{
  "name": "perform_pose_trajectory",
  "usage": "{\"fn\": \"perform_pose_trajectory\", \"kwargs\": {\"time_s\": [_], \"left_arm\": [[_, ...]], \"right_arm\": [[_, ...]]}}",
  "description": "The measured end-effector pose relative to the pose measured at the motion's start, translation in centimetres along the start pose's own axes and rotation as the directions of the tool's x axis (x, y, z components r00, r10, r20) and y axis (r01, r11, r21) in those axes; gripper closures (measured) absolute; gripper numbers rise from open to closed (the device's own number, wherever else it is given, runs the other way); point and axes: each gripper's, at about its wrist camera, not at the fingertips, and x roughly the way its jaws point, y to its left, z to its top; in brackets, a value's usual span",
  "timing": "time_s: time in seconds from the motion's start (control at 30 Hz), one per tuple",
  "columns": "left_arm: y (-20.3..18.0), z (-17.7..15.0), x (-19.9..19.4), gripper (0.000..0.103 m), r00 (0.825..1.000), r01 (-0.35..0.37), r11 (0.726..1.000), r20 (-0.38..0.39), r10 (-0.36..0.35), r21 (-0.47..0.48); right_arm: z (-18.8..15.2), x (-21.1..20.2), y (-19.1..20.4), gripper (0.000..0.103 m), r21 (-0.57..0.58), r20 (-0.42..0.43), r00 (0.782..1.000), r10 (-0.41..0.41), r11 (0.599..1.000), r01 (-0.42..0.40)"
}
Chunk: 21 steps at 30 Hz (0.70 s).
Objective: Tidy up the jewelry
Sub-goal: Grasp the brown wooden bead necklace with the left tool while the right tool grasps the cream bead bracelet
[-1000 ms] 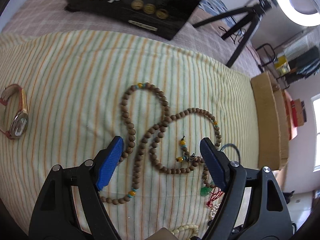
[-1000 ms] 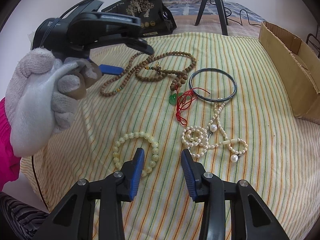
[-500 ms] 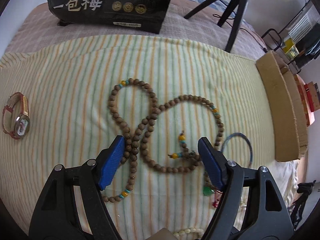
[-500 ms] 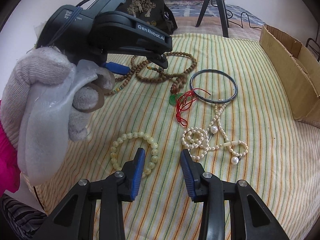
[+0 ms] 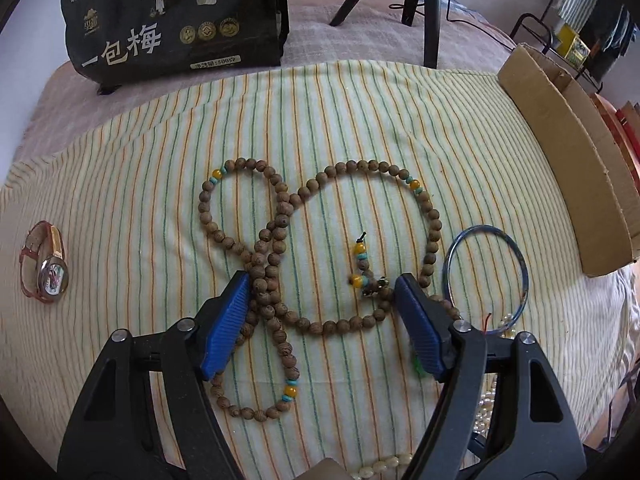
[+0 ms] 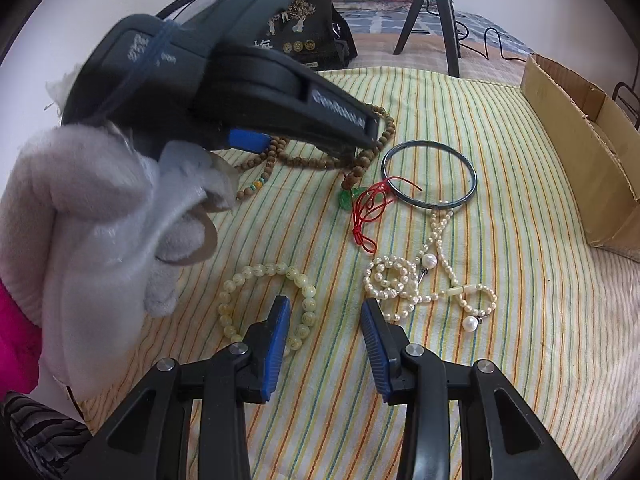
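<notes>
Wooden bead necklace (image 5: 280,264) between closing left gripper (image 5: 320,316) jaws

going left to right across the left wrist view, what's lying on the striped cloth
wristwatch → wooden bead necklace → blue bangle → cardboard box, at the cloth's right edge. The pearl and pale bead pieces at the bottom are mostly hidden behind the left gripper, so I leave them out.
</notes>
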Motion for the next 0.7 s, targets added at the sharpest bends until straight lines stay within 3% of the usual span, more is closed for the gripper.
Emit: {"fn": "perform_pose_trajectory", "kwargs": {"time_s": [0.03,0.1,0.17,0.27,0.43,0.53,0.7], "left_arm": [[0.2,0.1,-0.1,0.038,1.0,0.005,1.0,0.003,-0.005,-0.005],[0.8,0.2,-0.3,0.06,1.0,0.01,1.0,0.012,-0.01,-0.026],[1.6,0.1,-0.5,0.072,1.0,0.021,0.999,0.015,-0.021,-0.044],[2.1,0.1,-0.4,0.082,0.999,0.034,0.998,0.02,-0.033,-0.046],[2.5,-0.1,-0.6,0.088,0.999,0.048,0.998,0.026,-0.047,-0.045],[2.6,-0.1,-0.7,0.09,0.998,0.057,0.997,0.028,-0.056,-0.05],[3.2,0.0,-1.4,0.094,0.996,0.081,0.993,0.038,-0.079,-0.08]], "right_arm": [[0.0,0.0,0.0,0.065,-0.003,0.0,1.0,-0.001,1.0,0.001],[0.0,0.1,0.2,0.066,-0.013,-0.001,1.0,-0.008,1.0,0.008],[0.0,0.2,0.4,0.07,-0.029,-0.002,1.0,-0.025,0.999,0.025],[0.0,0.3,0.8,0.073,-0.057,-0.005,0.999,-0.044,0.997,0.044],[0.0,0.5,1.3,0.084,-0.1,-0.005,0.998,-0.063,0.993,0.062],[-0.1,0.4,1.4,0.097,-0.104,-0.008,0.998,-0.058,0.993,0.057],[0.1,0.1,1.0,0.098,-0.079,-0.004,1.0,-0.026,0.997,0.025]]}}
